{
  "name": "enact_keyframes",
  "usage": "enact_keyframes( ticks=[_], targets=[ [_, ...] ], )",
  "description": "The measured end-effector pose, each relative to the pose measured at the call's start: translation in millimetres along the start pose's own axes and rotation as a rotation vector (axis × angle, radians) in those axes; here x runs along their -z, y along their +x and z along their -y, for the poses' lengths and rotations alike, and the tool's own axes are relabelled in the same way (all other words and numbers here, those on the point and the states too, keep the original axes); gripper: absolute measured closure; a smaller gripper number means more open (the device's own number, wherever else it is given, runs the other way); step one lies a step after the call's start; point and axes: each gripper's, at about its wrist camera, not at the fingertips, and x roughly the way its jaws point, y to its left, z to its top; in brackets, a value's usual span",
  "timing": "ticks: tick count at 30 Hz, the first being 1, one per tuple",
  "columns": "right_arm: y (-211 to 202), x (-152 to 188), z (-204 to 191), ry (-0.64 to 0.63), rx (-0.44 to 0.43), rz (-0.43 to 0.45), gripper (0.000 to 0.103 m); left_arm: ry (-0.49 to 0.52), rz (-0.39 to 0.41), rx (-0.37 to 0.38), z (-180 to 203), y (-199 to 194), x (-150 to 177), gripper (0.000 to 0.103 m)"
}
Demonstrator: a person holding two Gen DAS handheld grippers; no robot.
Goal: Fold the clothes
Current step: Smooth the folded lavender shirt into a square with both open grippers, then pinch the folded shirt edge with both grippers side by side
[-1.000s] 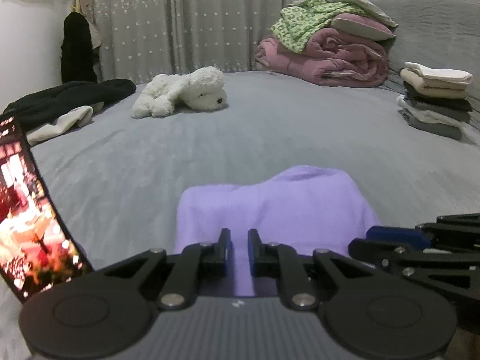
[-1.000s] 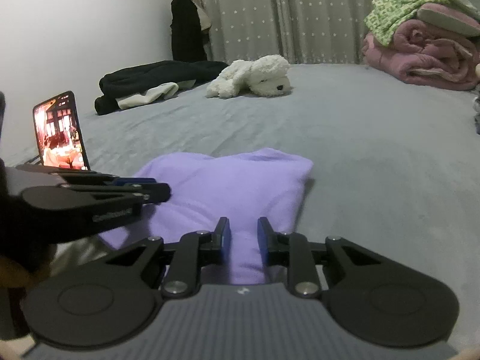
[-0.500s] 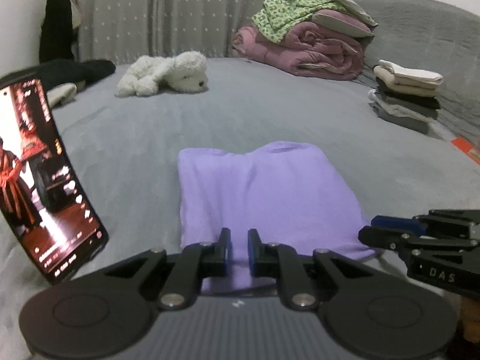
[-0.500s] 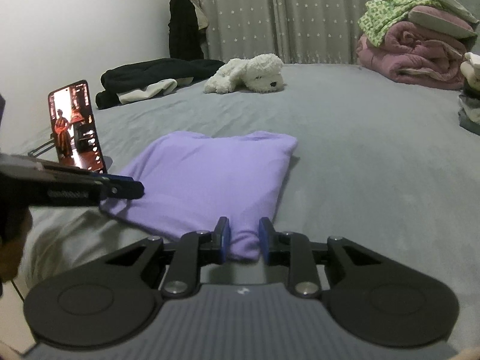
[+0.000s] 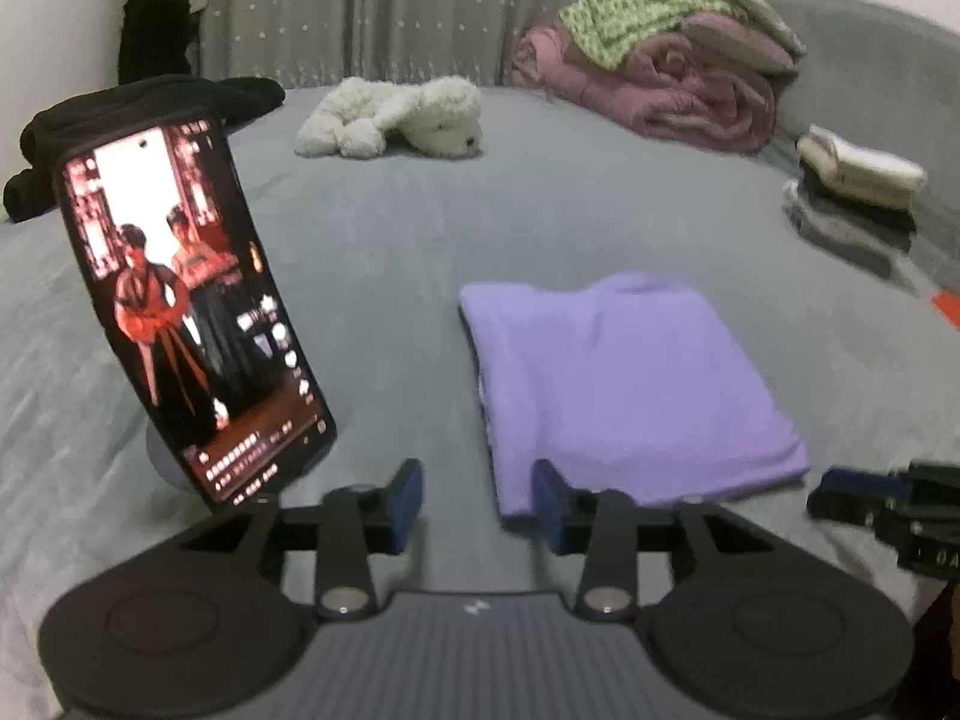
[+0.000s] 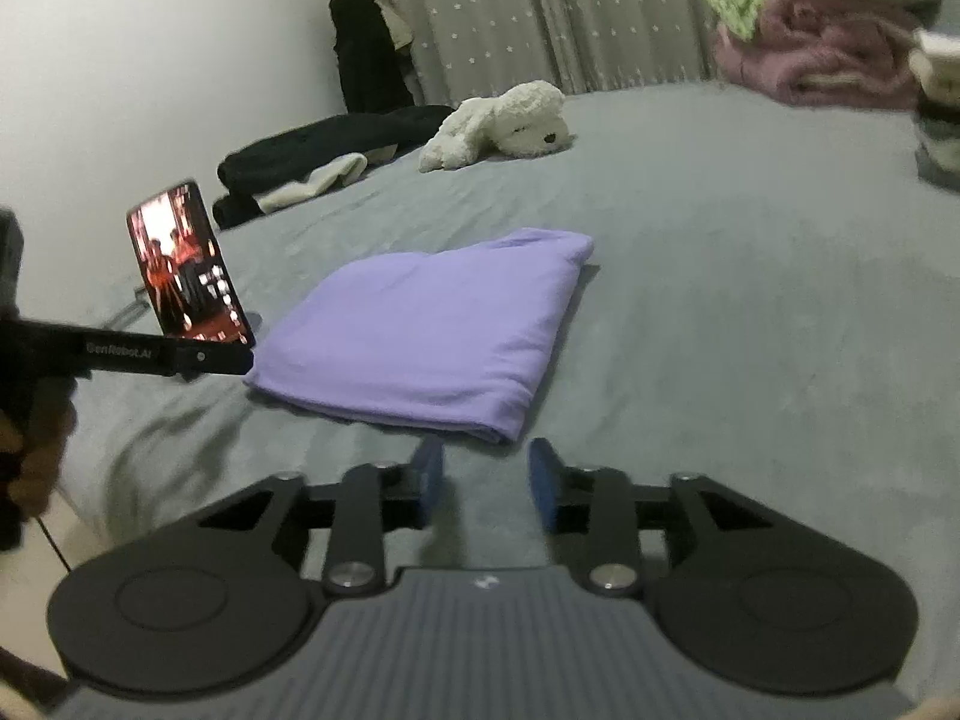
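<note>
On the grey bed [image 5: 390, 252], the folded lilac cloth garment [image 5: 618, 384] lies flat just ahead of the left gripper [image 5: 477, 501] and right gripper [image 6: 483, 477], whose jaws are opening, nothing between them.

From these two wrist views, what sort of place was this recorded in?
Most likely a home bedroom: the work surface is a wide grey bed, rolled quilts are piled at its far end, and a plush dog lies before a closed curtain.

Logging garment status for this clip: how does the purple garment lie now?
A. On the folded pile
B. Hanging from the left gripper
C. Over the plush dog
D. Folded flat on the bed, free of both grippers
D: the purple garment lies folded on the grey bed, clear of both opening grippers.
</note>
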Motion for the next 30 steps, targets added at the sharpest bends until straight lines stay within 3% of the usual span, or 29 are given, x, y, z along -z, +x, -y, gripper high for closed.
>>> enact_keyframes(
  ticks=[6, 9, 17, 30],
  targets=[
    [-3, -7, 13, 0.116, -0.063, -0.026, 0.047, 0.043, 0.0, 0.014, 15, 4, -10, 0.02],
    [-3, -9, 22, 0.19, -0.091, -0.04, 0.043, 0.067, -0.012, 0.018, 22, 8, -14, 0.015],
    [-2, -14, 41, 0.334, -0.161, -0.073, 0.039, 0.088, -0.057, 0.005, 32, 25, -18, 0.012],
    [15, -30, 68, 0.495, -0.231, -0.103, 0.038, -0.003, -0.067, 0.039, 20, 48, -26, 0.013]
  ],
)
